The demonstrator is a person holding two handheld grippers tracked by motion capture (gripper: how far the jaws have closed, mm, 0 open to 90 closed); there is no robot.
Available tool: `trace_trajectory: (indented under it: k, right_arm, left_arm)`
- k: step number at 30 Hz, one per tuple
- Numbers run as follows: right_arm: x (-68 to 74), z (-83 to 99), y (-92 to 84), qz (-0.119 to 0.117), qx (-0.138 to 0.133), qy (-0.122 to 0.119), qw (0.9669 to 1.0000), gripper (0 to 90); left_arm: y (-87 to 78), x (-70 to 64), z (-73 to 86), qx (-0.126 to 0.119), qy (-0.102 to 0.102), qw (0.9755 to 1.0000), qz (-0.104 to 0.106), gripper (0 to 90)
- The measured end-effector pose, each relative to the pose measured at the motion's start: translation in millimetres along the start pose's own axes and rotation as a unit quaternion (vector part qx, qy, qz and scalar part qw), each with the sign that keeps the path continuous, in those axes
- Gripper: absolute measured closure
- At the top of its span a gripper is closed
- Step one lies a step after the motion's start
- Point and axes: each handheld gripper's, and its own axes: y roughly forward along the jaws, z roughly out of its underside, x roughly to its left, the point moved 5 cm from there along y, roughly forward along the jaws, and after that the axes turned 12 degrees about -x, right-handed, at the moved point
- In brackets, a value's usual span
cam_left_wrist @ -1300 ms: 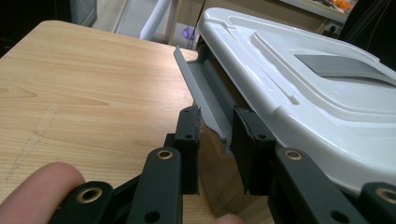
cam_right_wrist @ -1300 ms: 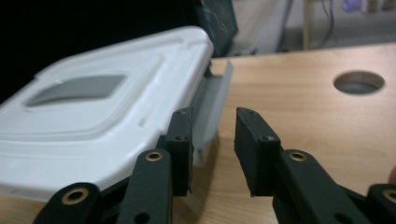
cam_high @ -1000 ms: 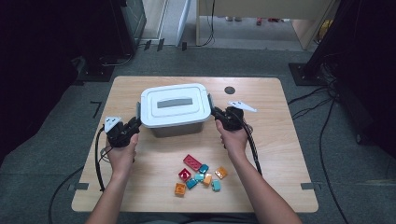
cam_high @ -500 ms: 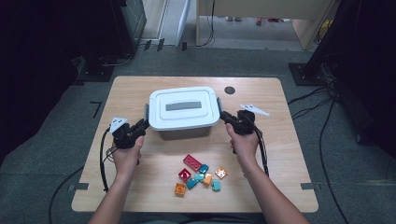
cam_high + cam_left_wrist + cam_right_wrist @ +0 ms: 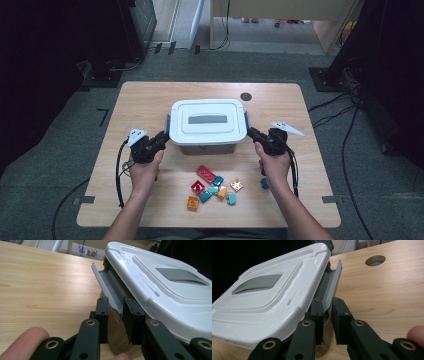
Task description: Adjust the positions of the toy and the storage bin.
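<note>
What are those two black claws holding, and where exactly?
Each grips a grey side latch of the white-lidded plastic box: left gripper on the left latch, right gripper on the right latch.

Your counter [image 5: 145, 105] is pale wood with a round hole [image 5: 245, 96] near its far edge. On it sits a white-lidded box [image 5: 207, 125] mid-counter, and nearer you a loose cluster of small coloured blocks [image 5: 214, 187] lies flat.

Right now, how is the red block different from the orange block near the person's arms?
The red block is long and flat; the orange block is short and squarish. The red block lies closer to the white box; the orange block lies nearest the table's front edge. Both sit loose on the table, untouched by either gripper.
</note>
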Motion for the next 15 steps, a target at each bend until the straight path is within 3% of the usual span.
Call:
trace_trajectory:
  k: [15]
  right_arm:
    - [0.1, 3.1, -17.4, -0.002, -0.005, 0.002, 1.0000, 81.8]
  left_arm:
    - [-8.3, -6.7, 5.2, 0.001, -0.003, 0.9999, 0.010, 75.4]
